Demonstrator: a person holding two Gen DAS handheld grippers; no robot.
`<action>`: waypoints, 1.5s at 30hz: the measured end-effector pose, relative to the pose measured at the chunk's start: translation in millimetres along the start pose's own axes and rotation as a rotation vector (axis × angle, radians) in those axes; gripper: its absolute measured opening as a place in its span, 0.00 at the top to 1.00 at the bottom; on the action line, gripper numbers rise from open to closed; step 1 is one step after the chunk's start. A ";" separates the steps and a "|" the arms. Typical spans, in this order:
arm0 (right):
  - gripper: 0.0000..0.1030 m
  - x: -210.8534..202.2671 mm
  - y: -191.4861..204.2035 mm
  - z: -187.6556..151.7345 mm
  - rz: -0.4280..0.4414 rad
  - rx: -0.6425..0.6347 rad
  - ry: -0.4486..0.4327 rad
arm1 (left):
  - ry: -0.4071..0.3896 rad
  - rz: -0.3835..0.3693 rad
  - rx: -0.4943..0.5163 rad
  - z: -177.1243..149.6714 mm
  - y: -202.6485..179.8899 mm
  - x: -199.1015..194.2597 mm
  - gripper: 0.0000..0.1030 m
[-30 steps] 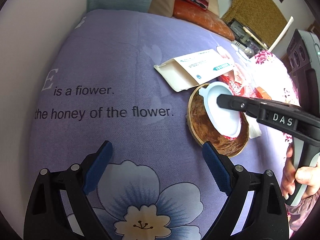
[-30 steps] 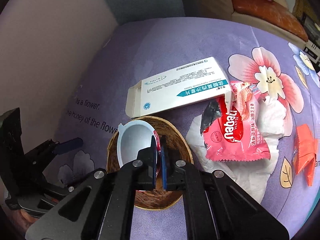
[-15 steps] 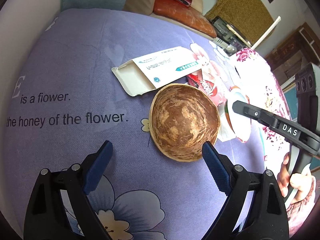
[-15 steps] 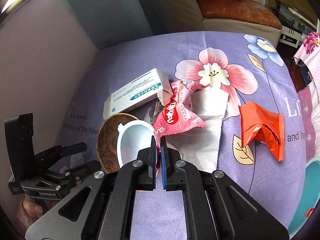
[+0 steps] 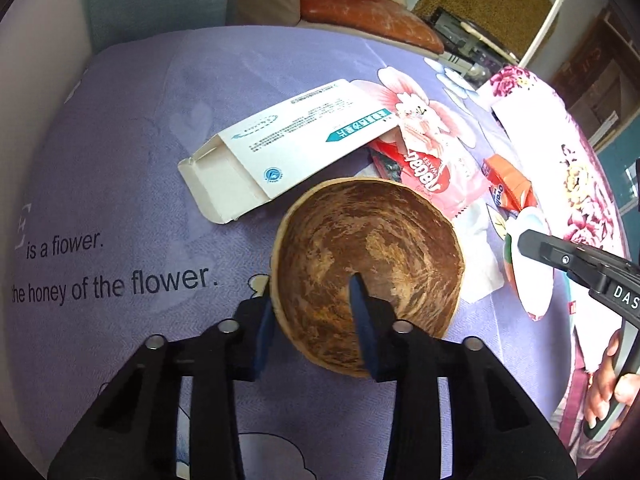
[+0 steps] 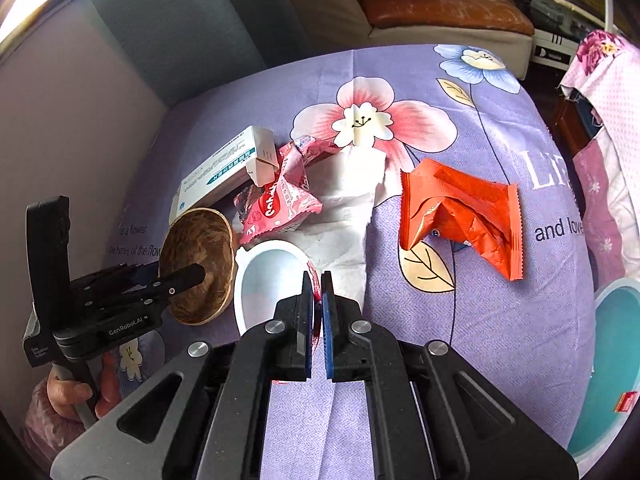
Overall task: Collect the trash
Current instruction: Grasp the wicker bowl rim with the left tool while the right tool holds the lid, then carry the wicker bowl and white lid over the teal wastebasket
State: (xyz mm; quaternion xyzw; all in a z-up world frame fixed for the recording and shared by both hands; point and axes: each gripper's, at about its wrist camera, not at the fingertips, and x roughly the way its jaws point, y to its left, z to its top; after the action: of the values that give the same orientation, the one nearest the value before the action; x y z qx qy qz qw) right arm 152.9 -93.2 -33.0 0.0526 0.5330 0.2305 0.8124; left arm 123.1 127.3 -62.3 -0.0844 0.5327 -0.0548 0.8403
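Note:
A brown coconut-shell bowl (image 5: 372,256) sits on the purple flowered cloth. My left gripper (image 5: 312,314) straddles its near rim, one pad outside and one inside, and the jaws are closing onto the wall. In the right wrist view the same bowl (image 6: 200,256) is at the left, with a left finger inside it. To the right of the bowl, my right gripper (image 6: 317,280) is shut on the rim of a white plastic cup (image 6: 268,276) with a red label, held above the cloth. The cup (image 5: 530,292) also shows at the right of the left wrist view.
Behind the bowl lie a white medicine box (image 5: 304,148), a pink wafer wrapper (image 6: 280,208), a white tissue (image 6: 344,200) and an orange wrapper (image 6: 460,208). A teal basin (image 6: 616,320) stands at the right edge. A sofa (image 6: 440,12) is behind the table.
My left gripper went from wide open to closing on the bowl's rim. The right gripper lifted the white cup out of the bowl and carried it to the right.

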 end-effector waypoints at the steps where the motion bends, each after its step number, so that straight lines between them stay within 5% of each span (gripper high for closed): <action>1: 0.96 -0.6 -3.0 -1.4 0.000 0.006 -0.001 | -0.005 0.000 0.006 -0.1 -3.6 0.1 0.85; 5: 0.96 -2.7 -12.5 -5.4 0.004 0.025 0.000 | -0.066 0.043 0.062 -2.7 -25.4 -8.1 0.89; 14: 0.96 -12.2 -31.7 -13.3 0.009 0.055 -0.019 | -0.002 0.007 0.061 1.6 -44.1 8.4 0.87; 20: 0.96 -24.9 -40.7 -19.9 0.000 0.061 -0.046 | -0.088 0.100 0.115 -5.1 -72.2 -10.2 0.93; 28: 0.96 -49.7 -57.3 -32.9 0.007 0.086 -0.090 | -0.125 0.130 0.169 -10.6 -102.2 -34.2 0.93; 45: 0.96 -118.7 -146.2 -78.8 -0.026 0.253 -0.217 | -0.094 0.047 0.327 -28.4 -216.0 -33.2 0.93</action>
State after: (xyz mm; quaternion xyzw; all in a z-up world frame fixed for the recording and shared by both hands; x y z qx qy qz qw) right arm 90.7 -286.8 -15.1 0.1722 0.4674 0.1438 0.8551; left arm 82.8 -80.7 -1.5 0.0636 0.4785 -0.1172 0.8679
